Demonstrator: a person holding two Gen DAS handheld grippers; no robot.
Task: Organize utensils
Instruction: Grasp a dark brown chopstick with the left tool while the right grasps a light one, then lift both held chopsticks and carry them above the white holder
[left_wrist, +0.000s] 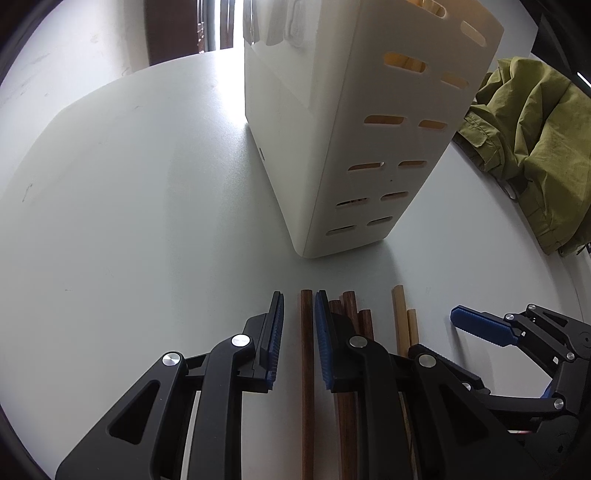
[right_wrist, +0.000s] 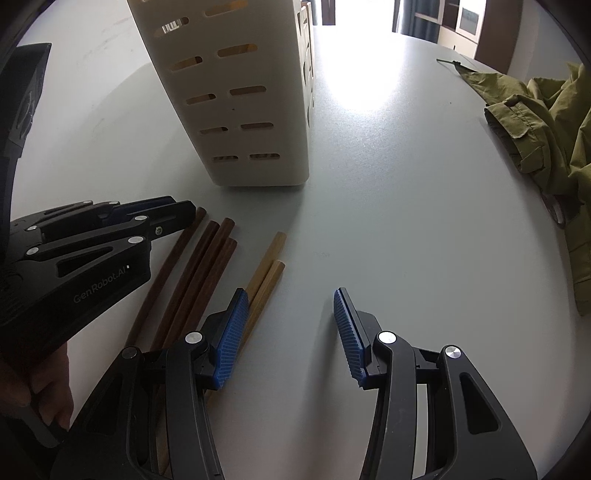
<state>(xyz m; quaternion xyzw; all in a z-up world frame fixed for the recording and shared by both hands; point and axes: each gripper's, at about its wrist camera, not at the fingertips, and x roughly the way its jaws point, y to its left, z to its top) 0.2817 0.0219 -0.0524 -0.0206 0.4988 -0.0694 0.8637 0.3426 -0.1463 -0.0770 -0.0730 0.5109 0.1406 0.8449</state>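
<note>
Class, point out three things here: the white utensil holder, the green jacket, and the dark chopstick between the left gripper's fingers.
White utensil holder (left_wrist: 373, 147), left wrist view, slotted side wall.
Green jacket (right_wrist: 554, 122), right wrist view, folded sleeve.
Dark chopstick (left_wrist: 306, 332), left wrist view, upper shaft.

From my seat the table (left_wrist: 129, 206) looks like a smooth, matt pale-grey laminate with a soft sheen where window light falls, and the slotted utensil holder (left_wrist: 295, 147) on it reads as matt cream plastic. The dark chopsticks (right_wrist: 192, 280) look like smooth stained wood and the pale chopsticks (right_wrist: 264, 275) like raw bamboo or light wood, both matt. I see my left gripper (left_wrist: 298, 321) and right gripper (right_wrist: 291, 325) as matt black plastic with shiny metal rivets and ribbed blue rubbery pads, and the olive jacket (right_wrist: 546, 122) is crinkled, thin matt cloth.
</note>
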